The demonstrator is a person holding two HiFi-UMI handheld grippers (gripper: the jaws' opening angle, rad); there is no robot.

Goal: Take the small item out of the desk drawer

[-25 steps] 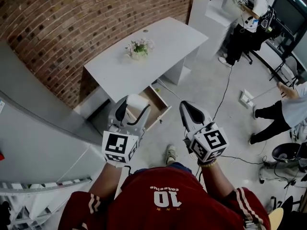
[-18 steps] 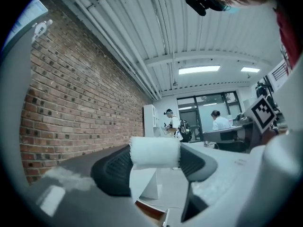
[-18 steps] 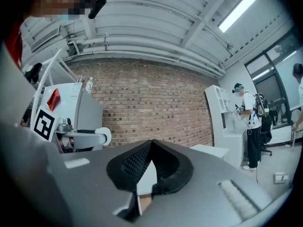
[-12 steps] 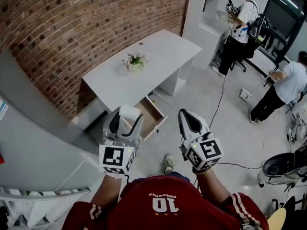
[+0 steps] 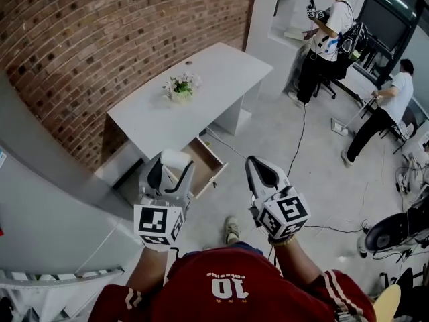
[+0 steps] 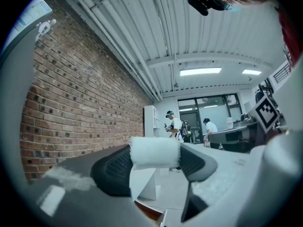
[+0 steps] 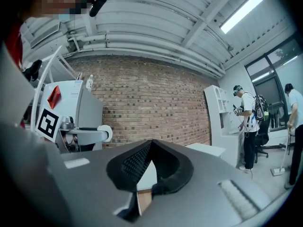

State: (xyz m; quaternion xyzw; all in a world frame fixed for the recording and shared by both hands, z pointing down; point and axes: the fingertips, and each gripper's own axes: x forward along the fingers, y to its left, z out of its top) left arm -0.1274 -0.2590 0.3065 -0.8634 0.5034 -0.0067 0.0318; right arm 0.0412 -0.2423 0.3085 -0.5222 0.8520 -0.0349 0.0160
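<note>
A small white roll (image 5: 176, 159) is clamped between the jaws of my left gripper (image 5: 171, 168), held up in the air in front of the desk. In the left gripper view the roll (image 6: 154, 152) spans the gap between both black pads. Below and beyond it the desk drawer (image 5: 205, 164) stands pulled out, its wooden inside showing. My right gripper (image 5: 257, 167) hovers to the right of the drawer, shut, with nothing between its fingertips (image 7: 150, 144). From the right gripper view the roll (image 7: 106, 133) shows at the left.
The white desk (image 5: 201, 79) stands against the brick wall with a small potted plant (image 5: 178, 86) on top. A grey cabinet (image 5: 47, 200) is at my left. Two people (image 5: 325, 32) work at the far right, and cables (image 5: 298, 153) cross the floor.
Both grippers keep their pose, the roll still in the left one. The view has drifted, so the desk sits a little further left; the people at the right have moved.
</note>
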